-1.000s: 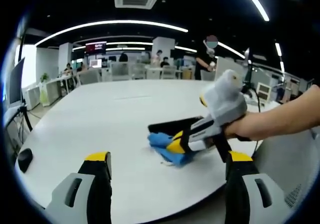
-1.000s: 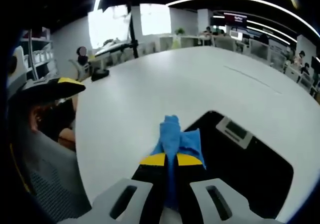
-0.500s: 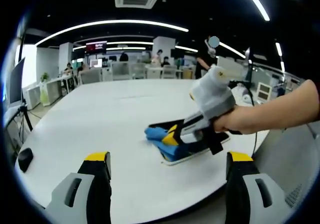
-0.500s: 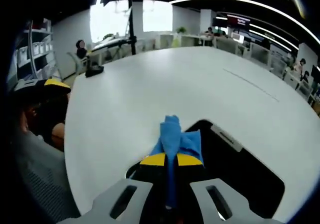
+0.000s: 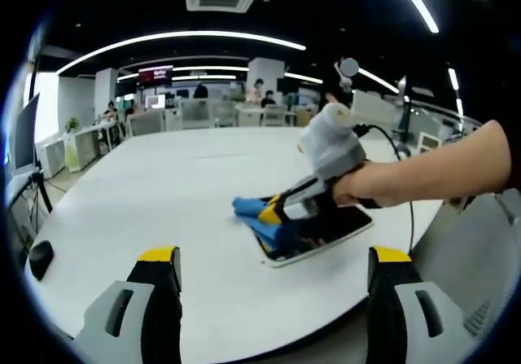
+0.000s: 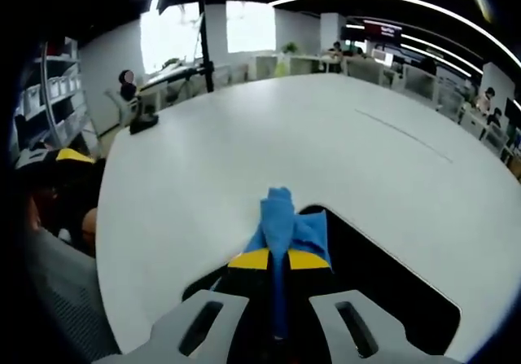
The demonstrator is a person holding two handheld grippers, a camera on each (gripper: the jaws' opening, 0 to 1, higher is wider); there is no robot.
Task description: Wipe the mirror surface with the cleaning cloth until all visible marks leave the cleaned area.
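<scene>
- Where the white table (image 5: 163, 209) curves near the middle of the left gripper view, a flat dark mirror (image 5: 342, 225) with a thin pale edge, lying face up.
- Dark and shiny in the right gripper view too, that mirror (image 6: 383, 291), filling the lower right of the picture, with bright ceiling lights showing in it.
- Blue and soft and bunched up, the cleaning cloth (image 6: 281, 221), sticking up out of the yellow-tipped jaws in the lower middle of the right gripper view.
- Pinched tight on that cloth, the right gripper (image 6: 278, 260), jaws pressed together with only the blue cloth between them.
- Seen from the left gripper view, the same right gripper (image 5: 281, 209) held by a hand (image 5: 366, 189) coming in from the right side, pushing the cloth (image 5: 256, 217) down on the left end of the mirror.
- Cloth touching the mirror at its near-left corner, partly hanging over onto the table.
- At the bottom of the left gripper view, the left gripper (image 5: 273, 258) with jaws spread wide apart, holding nothing, well below the mirror in the picture.
- Mirror sitting between those two spread jaws but higher up in the frame.
- Far behind, desks and people (image 5: 260, 95) in a big room, too small to tell more.
</scene>
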